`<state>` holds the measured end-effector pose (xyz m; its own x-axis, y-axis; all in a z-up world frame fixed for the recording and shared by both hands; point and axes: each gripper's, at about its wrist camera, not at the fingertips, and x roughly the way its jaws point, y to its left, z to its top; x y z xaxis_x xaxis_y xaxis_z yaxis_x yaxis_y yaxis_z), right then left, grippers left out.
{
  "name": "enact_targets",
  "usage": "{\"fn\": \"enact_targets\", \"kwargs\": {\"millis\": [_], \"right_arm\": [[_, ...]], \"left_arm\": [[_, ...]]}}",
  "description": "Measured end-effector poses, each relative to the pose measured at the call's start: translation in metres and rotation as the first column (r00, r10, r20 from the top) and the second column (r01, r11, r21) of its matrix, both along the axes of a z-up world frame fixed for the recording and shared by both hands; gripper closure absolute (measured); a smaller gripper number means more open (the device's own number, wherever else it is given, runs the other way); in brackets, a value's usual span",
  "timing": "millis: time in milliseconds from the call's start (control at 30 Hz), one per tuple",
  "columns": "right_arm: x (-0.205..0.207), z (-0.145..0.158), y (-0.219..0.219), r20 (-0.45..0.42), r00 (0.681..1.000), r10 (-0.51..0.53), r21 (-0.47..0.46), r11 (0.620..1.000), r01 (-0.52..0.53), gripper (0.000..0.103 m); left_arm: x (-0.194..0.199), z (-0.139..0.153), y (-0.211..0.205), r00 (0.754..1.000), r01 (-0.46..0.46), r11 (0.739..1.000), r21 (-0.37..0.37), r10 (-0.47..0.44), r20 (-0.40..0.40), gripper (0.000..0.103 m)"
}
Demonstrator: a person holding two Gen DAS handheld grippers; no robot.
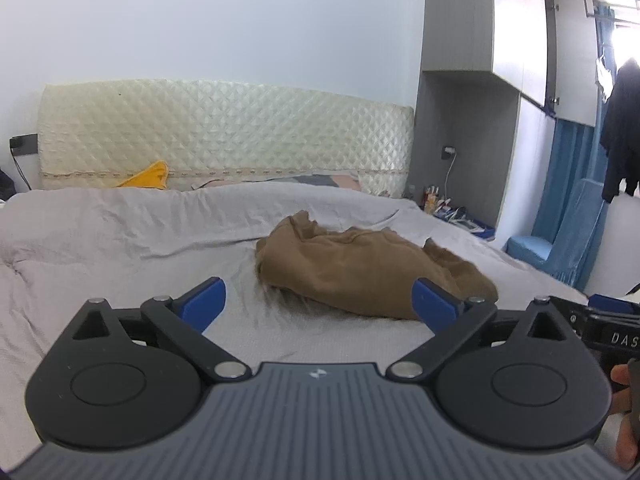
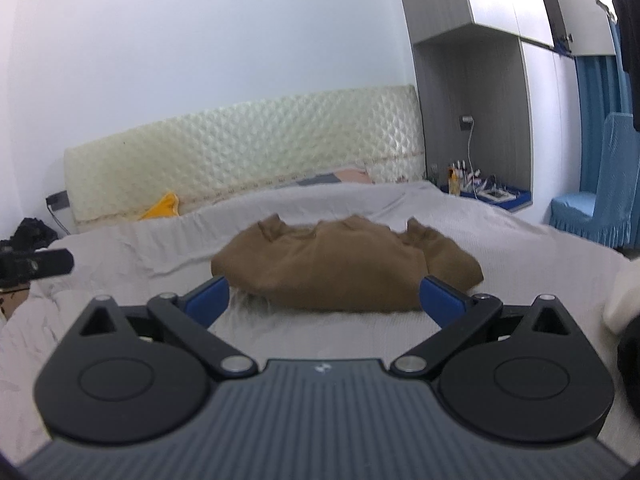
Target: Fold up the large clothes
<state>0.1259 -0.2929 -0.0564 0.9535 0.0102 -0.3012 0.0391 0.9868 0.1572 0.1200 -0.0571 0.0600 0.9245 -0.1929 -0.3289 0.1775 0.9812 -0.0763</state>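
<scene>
Both your left gripper [image 1: 320, 300] and right gripper [image 2: 324, 300] gape empty; brown garment [image 1: 360, 264] ahead looks soft, floppy (pinch its near hem).

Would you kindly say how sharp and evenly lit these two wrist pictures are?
Left wrist view: crumpled brown garment fairly crisp, window glare blown out at right. Right wrist view: same garment smeared by motion blur, grey wardrobe bowed by fisheye.
</scene>
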Motion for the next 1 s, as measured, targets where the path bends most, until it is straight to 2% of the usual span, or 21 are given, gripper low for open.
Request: {"fn": "enact_targets", "kwargs": {"millis": [233,400,500,633,733,1000], "right_arm": [[0.007,-0.029,0.001,-0.037,0.999,-0.024,-0.022,0.999,0.023,0.000],[0.006,-0.043,-0.003,-0.047,0.999,-0.014,-0.004,1.000,0.013,0.000],[0.004,-0.046,-0.004,-0.035,0.999,-0.021,-0.003,1.000,0.021,0.000],[0.003,-0.049,-0.007,-0.035,0.999,-0.025,0.008,1.000,0.025,0.000],[0.003,-0.050,-0.007,-0.035,0.999,-0.028,0.008,1.000,0.028,0.000],[0.005,-0.053,-0.002,-0.027,0.999,-0.042,-0.012,0.999,0.042,0.000]], "left_arm": [[0.007,-0.021,-0.006,1.000,0.006,1.000,0.005,-0.006,-0.030,0.002],[0.010,-0.036,-0.009,0.998,0.004,1.000,0.007,-0.004,-0.064,0.002],[0.013,-0.043,-0.012,0.997,-0.005,1.000,0.023,0.006,-0.077,0.002],[0.017,-0.050,-0.013,0.995,0.002,1.000,0.010,-0.001,-0.098,0.002],[0.018,-0.052,-0.017,0.996,-0.013,0.999,0.031,0.016,-0.091,0.002],[0.020,-0.058,-0.020,0.994,-0.018,1.000,0.021,0.020,-0.106,0.002]]}}
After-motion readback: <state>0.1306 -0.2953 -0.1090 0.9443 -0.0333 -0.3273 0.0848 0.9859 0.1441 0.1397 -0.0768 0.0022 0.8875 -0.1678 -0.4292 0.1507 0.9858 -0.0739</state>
